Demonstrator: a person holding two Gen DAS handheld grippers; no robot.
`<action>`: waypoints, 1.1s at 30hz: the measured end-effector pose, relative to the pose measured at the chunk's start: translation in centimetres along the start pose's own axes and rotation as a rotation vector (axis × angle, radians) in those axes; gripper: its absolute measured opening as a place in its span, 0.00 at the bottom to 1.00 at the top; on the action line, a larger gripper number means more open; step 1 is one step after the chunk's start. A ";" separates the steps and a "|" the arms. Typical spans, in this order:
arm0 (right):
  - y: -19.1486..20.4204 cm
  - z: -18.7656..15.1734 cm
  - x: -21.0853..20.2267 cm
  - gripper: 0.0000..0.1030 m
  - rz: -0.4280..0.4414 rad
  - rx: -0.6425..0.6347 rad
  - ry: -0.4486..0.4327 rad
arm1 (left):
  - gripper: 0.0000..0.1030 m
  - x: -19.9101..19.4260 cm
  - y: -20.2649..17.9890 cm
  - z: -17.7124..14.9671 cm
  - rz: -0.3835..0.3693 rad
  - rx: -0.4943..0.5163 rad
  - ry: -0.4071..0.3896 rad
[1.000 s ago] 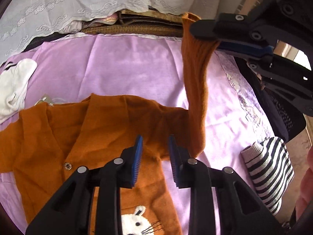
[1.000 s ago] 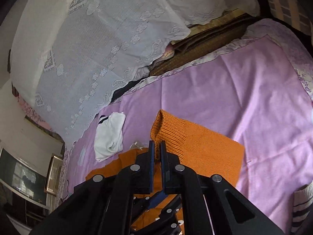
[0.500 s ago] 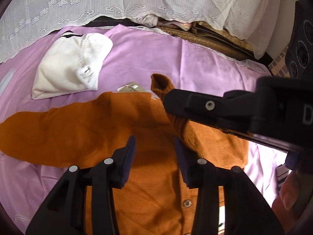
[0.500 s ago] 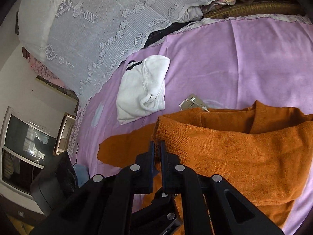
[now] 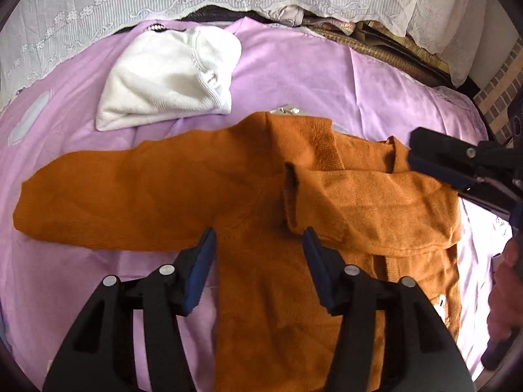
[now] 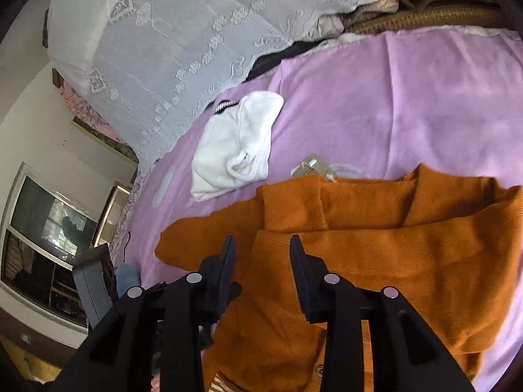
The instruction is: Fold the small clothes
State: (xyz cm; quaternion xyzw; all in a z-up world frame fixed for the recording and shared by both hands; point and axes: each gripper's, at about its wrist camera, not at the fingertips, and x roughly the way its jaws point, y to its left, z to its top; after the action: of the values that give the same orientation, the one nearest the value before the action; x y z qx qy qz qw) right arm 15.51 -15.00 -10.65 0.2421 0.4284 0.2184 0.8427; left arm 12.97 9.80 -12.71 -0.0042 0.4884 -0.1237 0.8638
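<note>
The right claw (image 6: 261,254) stood with its jaws apart and nothing between them, just above the cuff of the sleeve (image 6: 376,254) that lay folded across the chest of the orange cardigan (image 6: 278,336); I judge it was parked there because this sleeve was laid in place and needed no more hold. The left claw (image 5: 258,248) was released too, empty, and it hovered over the middle of the cardigan (image 5: 261,310), near the cuff edge of the folded sleeve (image 5: 376,205). The other sleeve (image 5: 114,196) lay stretched out flat to the side on the purple sheet (image 5: 310,75) of the bed, so it seemed the next part to fold, and the left claw was well placed to reach it. The cardigan lay spread on the sheet, which gave a soft flat ground for folding. Beyond the collar lay a white garment (image 5: 166,78), apart from the cardigan, perhaps waiting or finished; I cannot tell which. A small tag (image 6: 310,166) showed at the collar, but no writing on it could be read.
</note>
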 end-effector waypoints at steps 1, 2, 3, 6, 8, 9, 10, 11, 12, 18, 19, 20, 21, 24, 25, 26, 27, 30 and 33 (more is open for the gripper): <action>-1.0 0.2 -1.6 0.33 -0.029 -0.001 -0.028 | 0.58 -1.0 0.0 0.1 0.000 0.000 -0.023; -2.1 0.2 -2.8 0.33 -0.057 0.006 -0.040 | 0.60 -1.8 -0.1 0.3 -0.009 0.004 -0.044; -3.3 0.2 -3.7 0.33 -0.076 0.021 -0.040 | 0.61 -2.6 -0.5 0.6 -0.027 0.008 -0.065; -6.6 -0.6 -4.4 0.33 -0.143 0.066 -0.010 | 0.74 -2.7 -3.1 1.8 -0.085 0.059 -0.081; -9.2 -1.4 -3.8 0.32 -0.205 0.114 0.016 | 0.81 -0.6 -5.5 2.4 -0.028 0.133 -0.062; -10.7 -1.6 -3.6 0.29 -0.258 0.142 0.015 | 0.81 1.3 -6.4 2.4 0.004 0.167 -0.030; -12.2 -1.9 -3.2 0.29 -0.312 0.171 0.015 | 0.81 3.5 -7.0 2.4 0.042 0.190 0.020; -13.7 -2.3 -2.9 0.22 -0.336 0.208 0.020 | 0.81 5.8 -7.2 2.1 0.095 0.203 0.081; -14.8 -2.7 -3.0 0.07 -0.322 0.240 0.014 | 0.82 7.9 -7.1 1.7 0.124 0.206 0.137; -13.1 -2.8 -6.8 0.10 -0.322 0.197 -0.108 | 0.86 5.3 -6.8 1.4 0.144 0.197 0.070; -12.4 -2.7 -7.3 0.10 -0.295 0.194 -0.129 | 0.86 4.2 -6.8 1.5 0.132 0.192 0.045; -11.8 -2.8 -7.6 0.10 -0.272 0.197 -0.144 | 0.87 3.3 -6.7 1.6 0.116 0.184 0.026; -11.1 -3.1 -7.4 0.13 -0.251 0.197 -0.146 | 0.88 2.8 -6.7 1.6 0.106 0.173 0.021; -10.1 -5.0 -4.8 0.30 -0.246 0.189 -0.080 | 0.92 4.7 -7.0 0.9 0.131 0.165 0.091; -10.4 -5.9 -3.5 0.33 -0.275 0.196 -0.028 | 0.94 5.9 -7.1 0.1 0.162 0.182 0.130; -11.1 -6.8 -2.1 0.32 -0.300 0.209 0.030 | 0.96 6.9 -7.0 -0.5 0.177 0.187 0.153; -11.3 -7.5 -1.8 0.28 -0.296 0.201 0.008 | 0.96 6.8 -6.6 -0.6 0.169 0.163 0.126; -10.0 -7.4 -2.5 0.29 -0.337 0.168 0.015 | 0.96 5.3 -5.2 -0.2 0.138 0.116 0.137; -7.5 -6.6 -3.5 0.35 -0.333 0.132 -0.030 | 0.96 2.3 -1.1 0.4 0.135 0.032 0.073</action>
State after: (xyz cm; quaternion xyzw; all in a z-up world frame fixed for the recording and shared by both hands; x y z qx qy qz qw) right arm 9.31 -21.50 -16.38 0.2257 0.4635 0.0436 0.8558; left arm 14.19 8.18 -14.30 0.0470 0.5167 -0.0728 0.8518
